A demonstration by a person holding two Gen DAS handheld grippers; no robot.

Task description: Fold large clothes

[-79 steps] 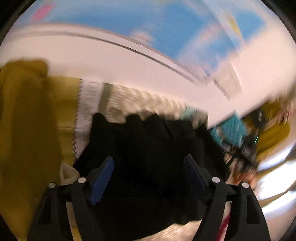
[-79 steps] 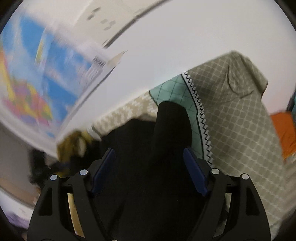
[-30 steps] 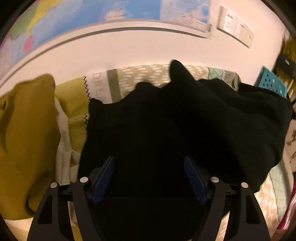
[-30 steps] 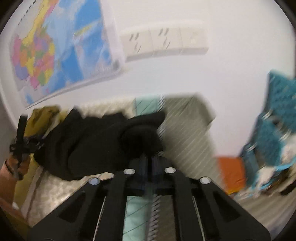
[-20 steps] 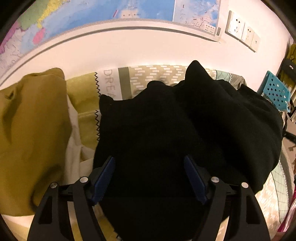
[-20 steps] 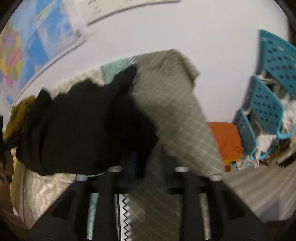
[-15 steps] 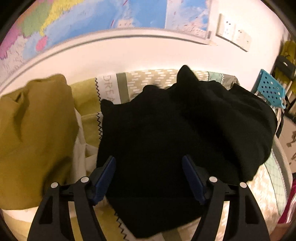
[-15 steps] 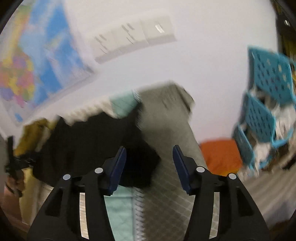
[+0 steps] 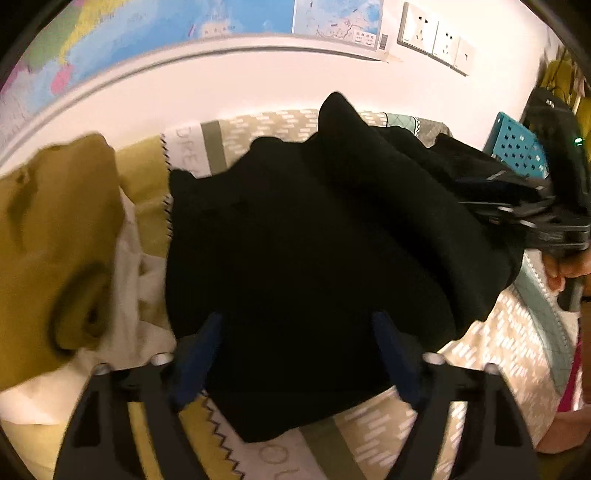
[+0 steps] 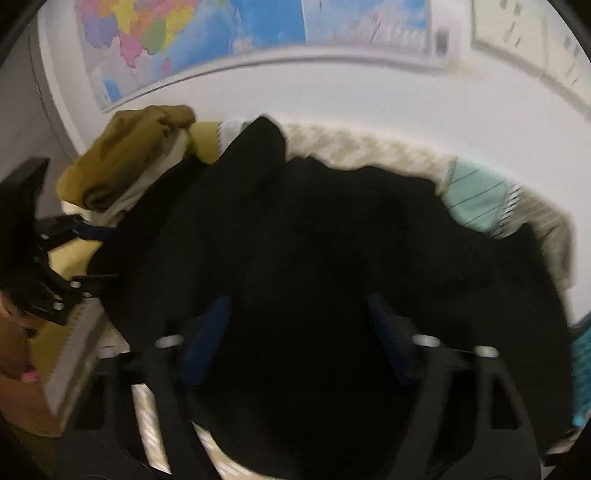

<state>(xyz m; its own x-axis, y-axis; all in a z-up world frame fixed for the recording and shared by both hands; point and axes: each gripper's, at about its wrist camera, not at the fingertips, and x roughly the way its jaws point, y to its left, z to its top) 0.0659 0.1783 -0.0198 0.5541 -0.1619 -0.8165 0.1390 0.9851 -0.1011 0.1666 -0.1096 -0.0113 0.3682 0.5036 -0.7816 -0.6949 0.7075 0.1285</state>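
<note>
A: Judging from both views, how far along is the folding?

B: Early or midway, I'd say. The black garment [image 9: 314, 258] lies bunched in a heap across the middle of the patterned blanket [image 9: 498, 354], with ridges and a peak toward the upper centre of the left view. No flat, squared fold shows yet, so smoothing and folding are still to do.

A: And the 2 tools?

B: The left hand-held gripper [image 9: 295, 354] sits at the bottom of its frame with its jaws apart and closing; black cloth lies between the blue pads, but I can't see them pressing on it. The right hand-held gripper [image 10: 299, 332] looks the same in its own blurred view: jaws apart, closing, cloth between, no clear pinch. It also shows at the right edge of the left view, at the garment's border.

A: Anything else on the bed?

B: A mustard garment [image 9: 48, 229] is piled at the left, apart from the black one.

A: Any writing?

B: Letters reading roughly "DRE" are printed on a pale panel of the blanket, upper left of centre in the left view. The wall map [image 9: 184, 22] has print too small to read, and a barcode at its corner.
</note>
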